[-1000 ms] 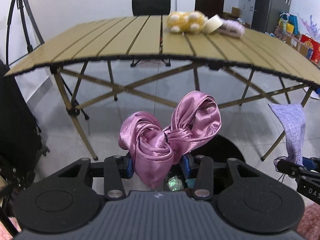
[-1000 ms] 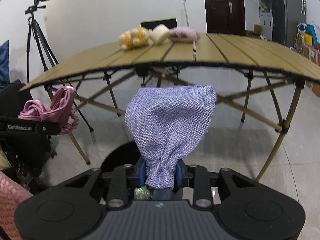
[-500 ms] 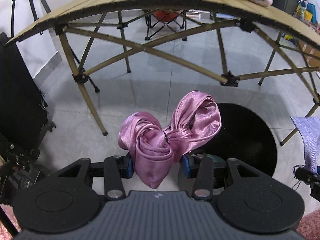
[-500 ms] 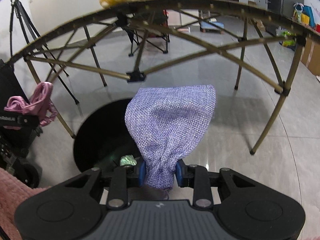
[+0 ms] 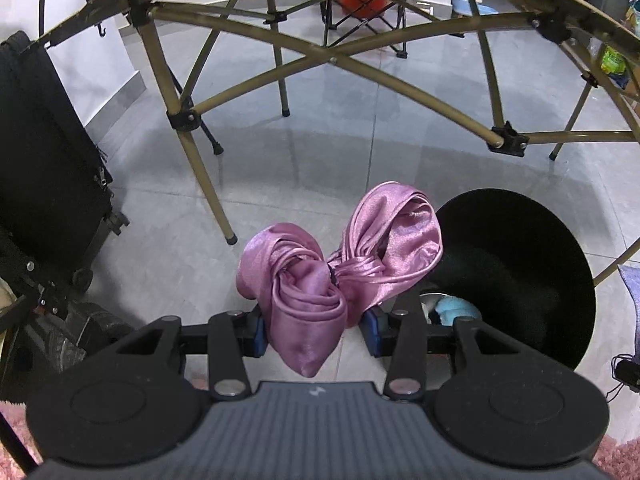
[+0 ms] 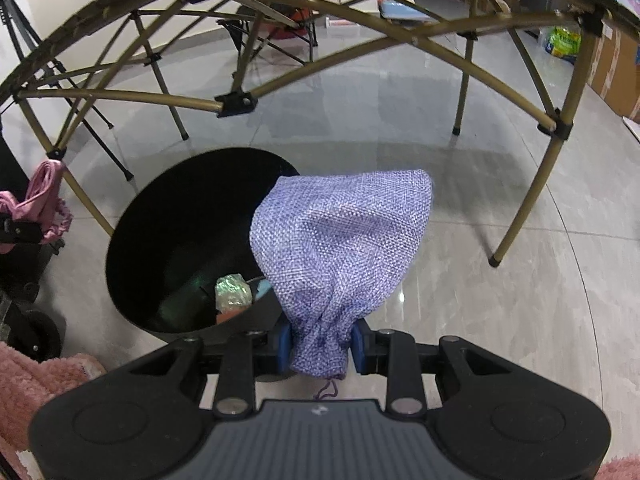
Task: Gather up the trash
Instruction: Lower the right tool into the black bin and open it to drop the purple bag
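Note:
My left gripper [image 5: 314, 330] is shut on a knotted pink satin cloth [image 5: 340, 264], which hangs above the grey floor just left of a round black bin [image 5: 520, 272]. Inside the bin lie a light blue scrap [image 5: 456, 309] and other bits. In the right wrist view, my right gripper [image 6: 320, 346] is shut on the gathered neck of a purple woven drawstring pouch [image 6: 344, 240], held just right of the bin's [image 6: 180, 240] rim. A crumpled greenish wrapper [image 6: 233, 289] lies in the bin. The pink cloth [image 6: 40, 204] shows at the far left there.
A folding table's tan legs and cross braces [image 5: 332, 58] span the floor beyond the bin. A black case on wheels [image 5: 44, 184] stands at the left. Pink fluffy fabric [image 6: 36, 384] sits at the lower left. A folding chair [image 5: 364, 4] stands behind the table.
Both grippers have dropped from tabletop height to below the table and tilted down toward the floor. The black bin has come into fuller view. Both grips are unchanged.

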Demonstrator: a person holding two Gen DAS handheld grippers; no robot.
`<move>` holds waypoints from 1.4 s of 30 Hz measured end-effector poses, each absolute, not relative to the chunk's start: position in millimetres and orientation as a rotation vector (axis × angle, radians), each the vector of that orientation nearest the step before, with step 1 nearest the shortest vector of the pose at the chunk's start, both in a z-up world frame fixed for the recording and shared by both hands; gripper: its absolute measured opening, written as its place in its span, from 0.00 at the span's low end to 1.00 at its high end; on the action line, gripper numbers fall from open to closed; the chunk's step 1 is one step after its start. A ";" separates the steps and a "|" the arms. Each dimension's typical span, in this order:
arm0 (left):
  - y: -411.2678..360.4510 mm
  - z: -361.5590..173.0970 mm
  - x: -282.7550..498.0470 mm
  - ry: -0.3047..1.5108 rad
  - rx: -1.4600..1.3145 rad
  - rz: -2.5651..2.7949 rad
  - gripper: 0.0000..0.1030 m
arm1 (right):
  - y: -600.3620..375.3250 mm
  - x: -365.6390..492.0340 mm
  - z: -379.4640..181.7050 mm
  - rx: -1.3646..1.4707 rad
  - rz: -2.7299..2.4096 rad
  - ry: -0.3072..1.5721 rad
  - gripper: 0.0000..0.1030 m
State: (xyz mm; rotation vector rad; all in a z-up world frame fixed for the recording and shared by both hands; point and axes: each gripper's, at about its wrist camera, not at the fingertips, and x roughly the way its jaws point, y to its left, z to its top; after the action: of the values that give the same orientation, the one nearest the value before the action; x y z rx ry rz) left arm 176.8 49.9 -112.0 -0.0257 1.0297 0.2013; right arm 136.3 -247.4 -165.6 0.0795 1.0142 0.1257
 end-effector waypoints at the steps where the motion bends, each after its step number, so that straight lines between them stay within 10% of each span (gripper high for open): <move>1: 50.6 -113.3 177.6 1.034 -0.026 0.204 0.43 | -248.5 136.7 -166.5 0.085 0.124 1.017 0.28; 42: 82.2 -134.1 205.6 1.088 -0.060 0.236 0.43 | -151.1 222.5 -170.3 0.065 0.295 1.083 0.28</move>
State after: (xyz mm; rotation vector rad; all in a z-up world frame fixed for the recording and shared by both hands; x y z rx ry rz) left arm 205.6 82.2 -134.1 -0.0596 1.0881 0.2362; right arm 222.5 -151.1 -170.3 0.0648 1.0828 0.2953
